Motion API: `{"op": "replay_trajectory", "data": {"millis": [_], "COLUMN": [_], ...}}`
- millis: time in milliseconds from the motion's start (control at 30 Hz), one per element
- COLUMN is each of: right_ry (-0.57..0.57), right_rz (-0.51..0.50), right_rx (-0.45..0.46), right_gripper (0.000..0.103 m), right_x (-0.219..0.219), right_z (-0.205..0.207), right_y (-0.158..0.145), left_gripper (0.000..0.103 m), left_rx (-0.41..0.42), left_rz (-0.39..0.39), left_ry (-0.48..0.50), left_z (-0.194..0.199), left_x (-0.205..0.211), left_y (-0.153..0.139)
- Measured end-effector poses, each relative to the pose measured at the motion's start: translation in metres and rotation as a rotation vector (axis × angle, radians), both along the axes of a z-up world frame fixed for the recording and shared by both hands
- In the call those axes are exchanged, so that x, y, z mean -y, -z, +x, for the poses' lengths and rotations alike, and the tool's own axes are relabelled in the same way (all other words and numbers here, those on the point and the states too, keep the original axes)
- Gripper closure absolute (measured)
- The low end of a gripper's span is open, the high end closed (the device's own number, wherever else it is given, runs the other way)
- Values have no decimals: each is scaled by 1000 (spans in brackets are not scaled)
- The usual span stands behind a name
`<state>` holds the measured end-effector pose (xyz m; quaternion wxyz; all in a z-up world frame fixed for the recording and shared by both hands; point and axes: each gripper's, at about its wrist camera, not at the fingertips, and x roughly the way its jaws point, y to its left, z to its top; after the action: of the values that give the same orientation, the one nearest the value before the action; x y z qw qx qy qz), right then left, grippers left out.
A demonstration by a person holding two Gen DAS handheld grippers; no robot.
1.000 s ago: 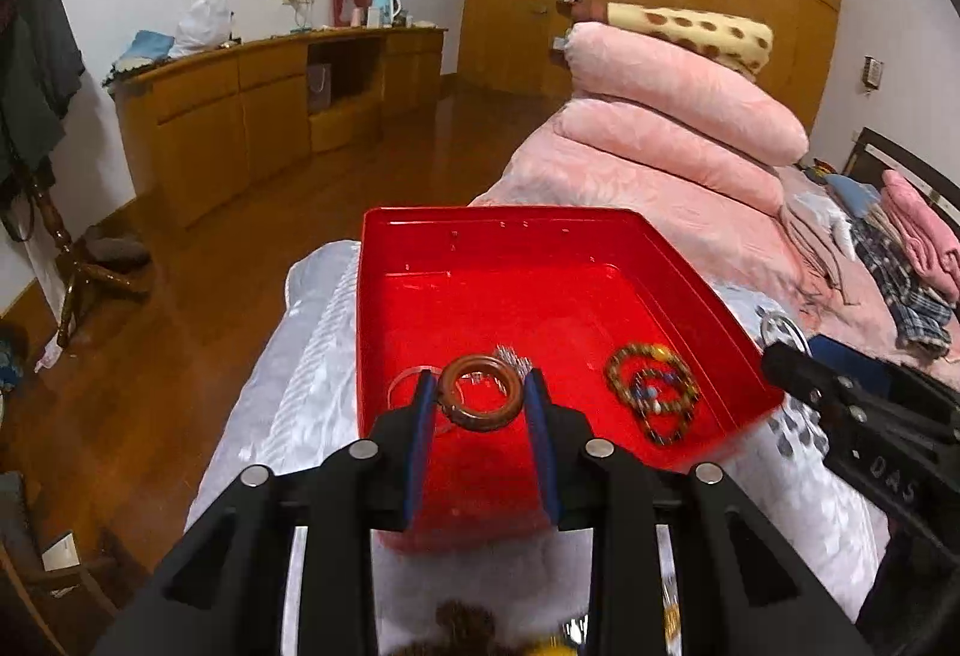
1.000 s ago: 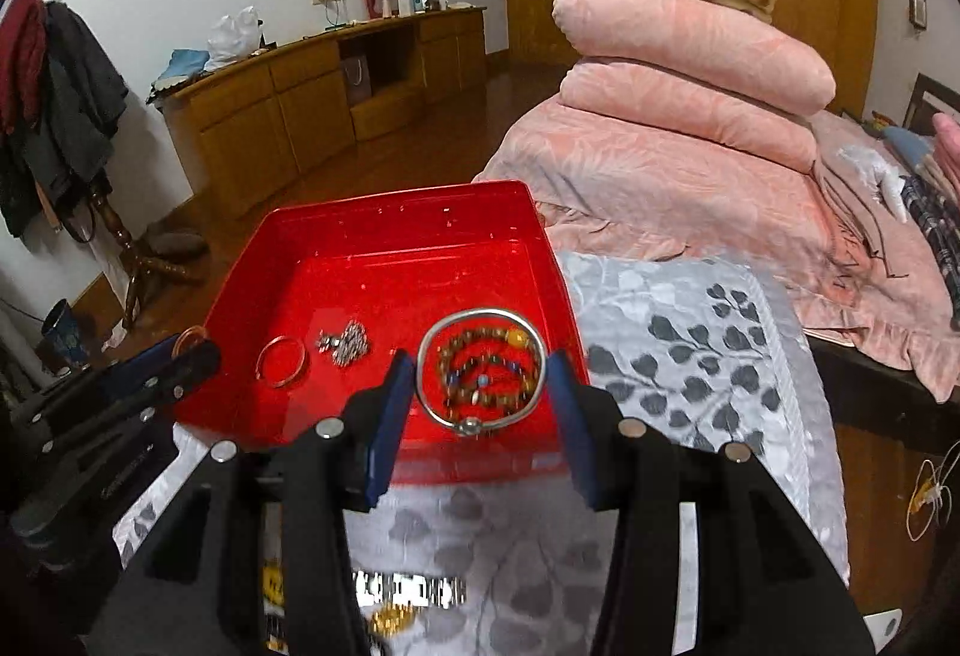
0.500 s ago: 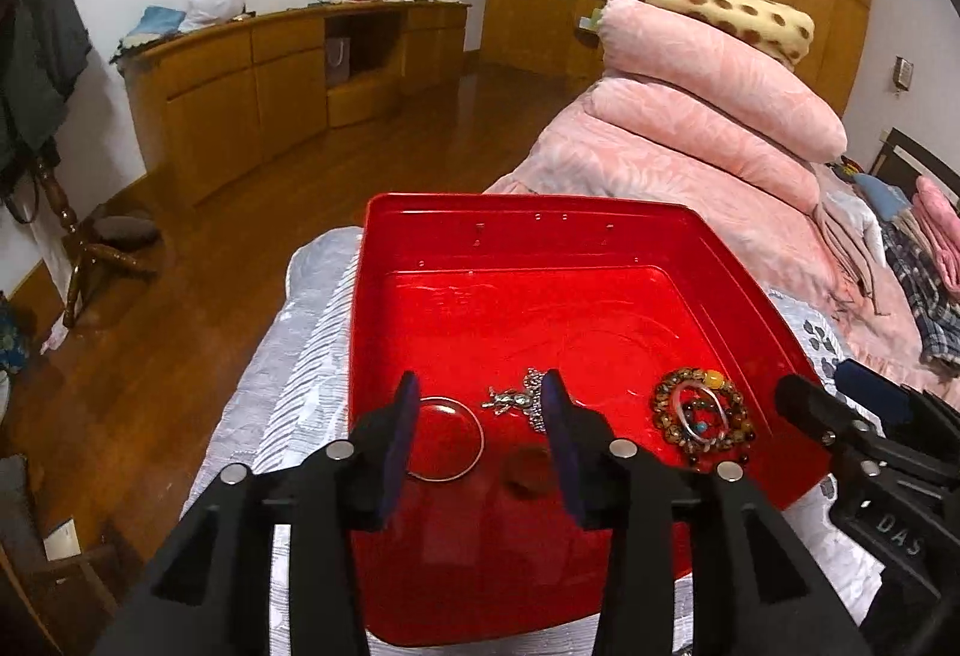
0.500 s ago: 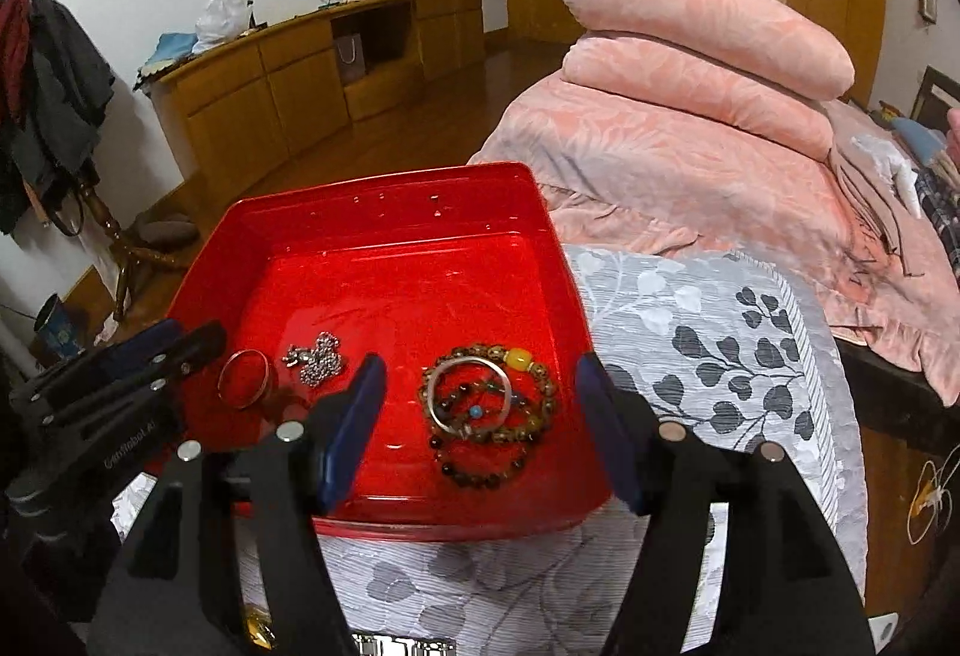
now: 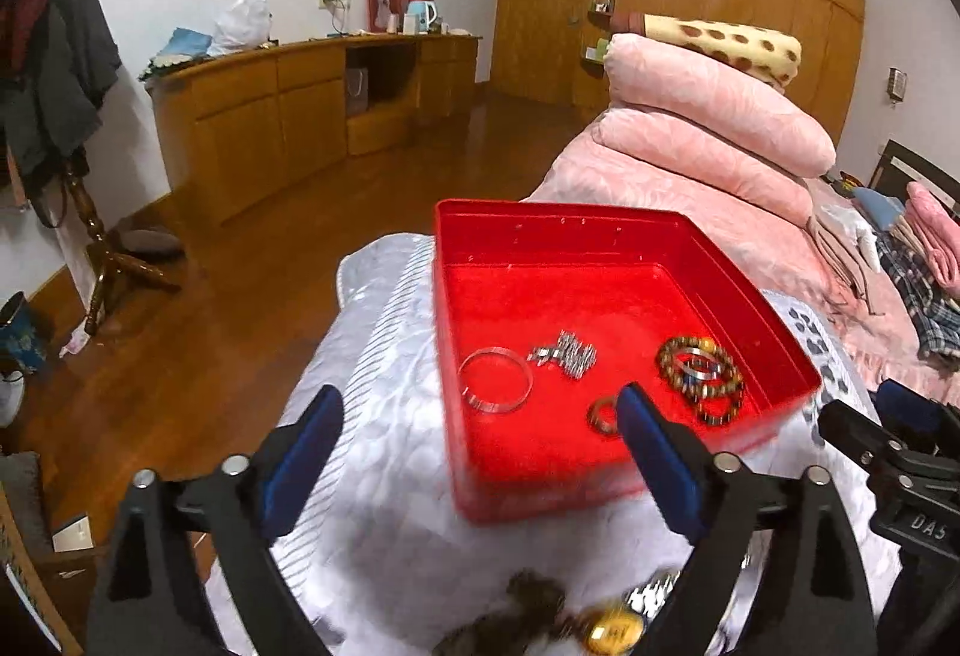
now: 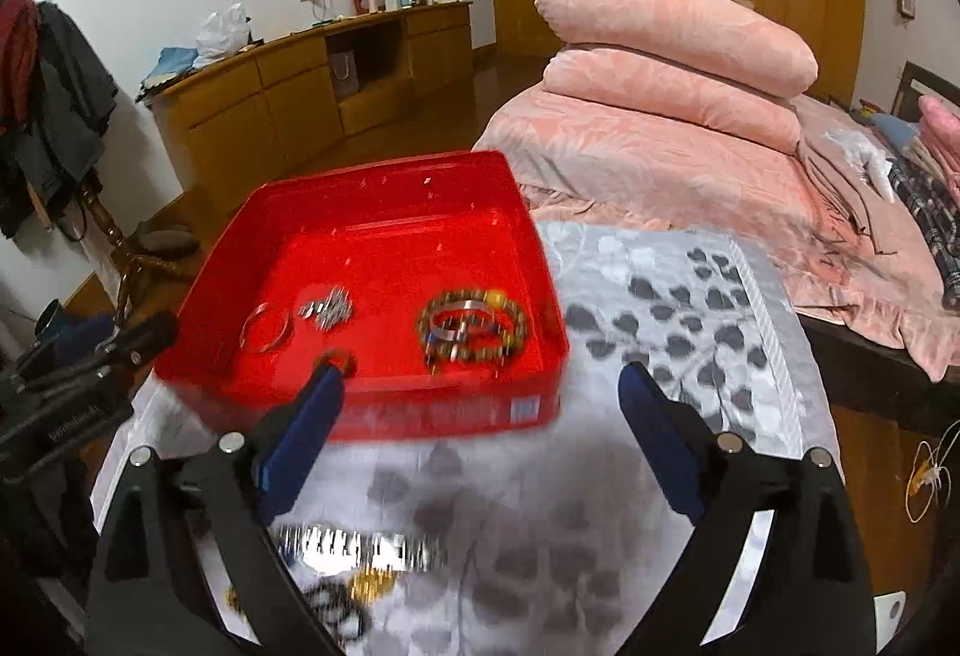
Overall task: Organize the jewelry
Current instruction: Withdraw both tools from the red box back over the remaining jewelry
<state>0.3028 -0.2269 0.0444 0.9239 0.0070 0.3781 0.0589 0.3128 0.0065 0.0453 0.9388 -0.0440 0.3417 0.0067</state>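
Observation:
A red tray (image 5: 600, 227) (image 6: 384, 176) stands on the grey leaf-patterned cloth. In it lie a thin silver bangle (image 5: 495, 379) (image 6: 266, 328), a silver chain (image 5: 567, 353) (image 6: 327, 306), a brown wooden ring (image 5: 602, 414) (image 6: 337, 359), and beaded bracelets with a silver bangle on top (image 5: 701, 374) (image 6: 471, 323). My left gripper (image 5: 480, 428) is open and empty, held back from the tray's near left corner. My right gripper (image 6: 480, 404) is open and empty at the tray's near right corner. A metal watch (image 6: 360, 545) and gold pieces (image 5: 612, 629) lie on the cloth below the grippers.
The cloth (image 6: 672, 296) covers a small table beside a bed with stacked pink quilts (image 6: 672, 56). A wooden sideboard (image 5: 288, 104) lines the far wall. A coat stand (image 5: 54, 74) is at the left. Wooden floor (image 5: 240, 296) lies beyond the table's left edge.
My left gripper let go of the wooden ring and my right let go of the silver bangle, both into the tray. Both grippers opened wide and drew back from the tray.

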Motion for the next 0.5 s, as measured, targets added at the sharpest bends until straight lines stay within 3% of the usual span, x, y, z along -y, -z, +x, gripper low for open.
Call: {"op": "replay_trajectory", "data": {"millis": [300, 500], "right_ry": [-31, -51], "right_rz": [-30, 27], "right_rx": [-63, -98], "right_gripper": [5, 5], "right_x": [-14, -20], "right_z": [-49, -74], "right_y": [24, 44], "left_gripper": [9, 9], "left_rx": [-52, -89], "left_rz": [24, 15], "left_ry": [-19, -32], "left_z": [-52, -82], "left_x": [-23, -30], "left_y": [26, 43]}}
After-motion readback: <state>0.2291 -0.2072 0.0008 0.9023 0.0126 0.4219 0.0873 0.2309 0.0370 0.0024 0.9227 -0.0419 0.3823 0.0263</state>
